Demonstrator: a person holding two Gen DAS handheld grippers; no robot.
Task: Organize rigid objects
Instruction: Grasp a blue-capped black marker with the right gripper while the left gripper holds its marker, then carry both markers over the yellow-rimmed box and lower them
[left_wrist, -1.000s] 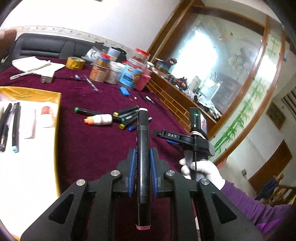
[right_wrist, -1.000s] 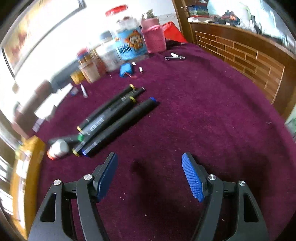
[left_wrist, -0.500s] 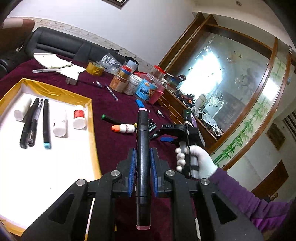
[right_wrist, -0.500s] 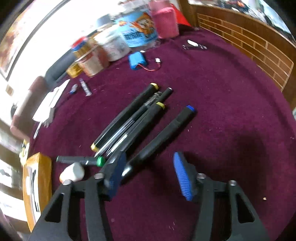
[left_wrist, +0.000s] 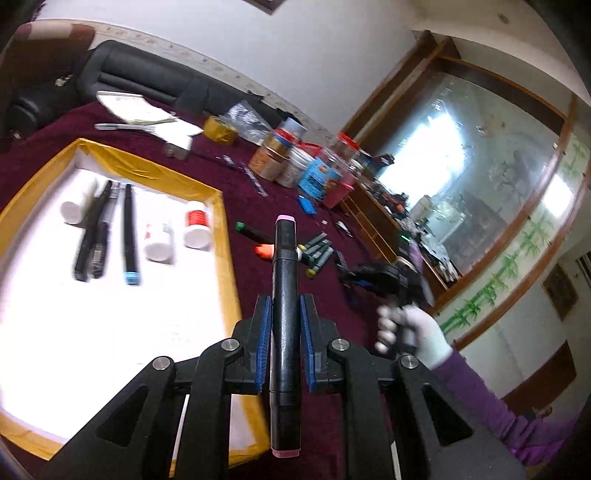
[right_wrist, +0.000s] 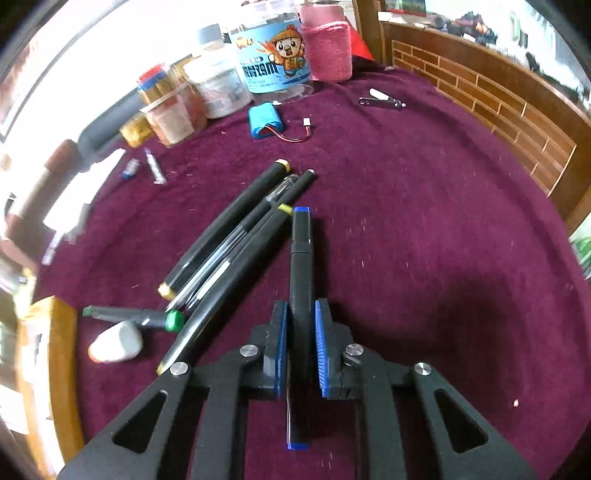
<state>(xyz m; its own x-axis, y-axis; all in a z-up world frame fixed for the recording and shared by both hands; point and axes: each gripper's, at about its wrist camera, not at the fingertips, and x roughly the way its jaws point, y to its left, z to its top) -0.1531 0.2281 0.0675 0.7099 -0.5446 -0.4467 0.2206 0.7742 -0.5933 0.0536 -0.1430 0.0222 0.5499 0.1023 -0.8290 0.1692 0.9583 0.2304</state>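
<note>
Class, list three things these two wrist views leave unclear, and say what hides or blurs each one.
1. Left wrist view: lettering on the white bottles in the gold-edged tray is smeared by motion blur.
2. Right wrist view: the blue-capped marker is partly covered by the right gripper.
3. Right wrist view: the tray is cut off by the left edge.

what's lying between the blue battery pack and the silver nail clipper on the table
Right wrist view: only a small white connector on a red wire between blue battery pack and silver nail clipper.
</note>
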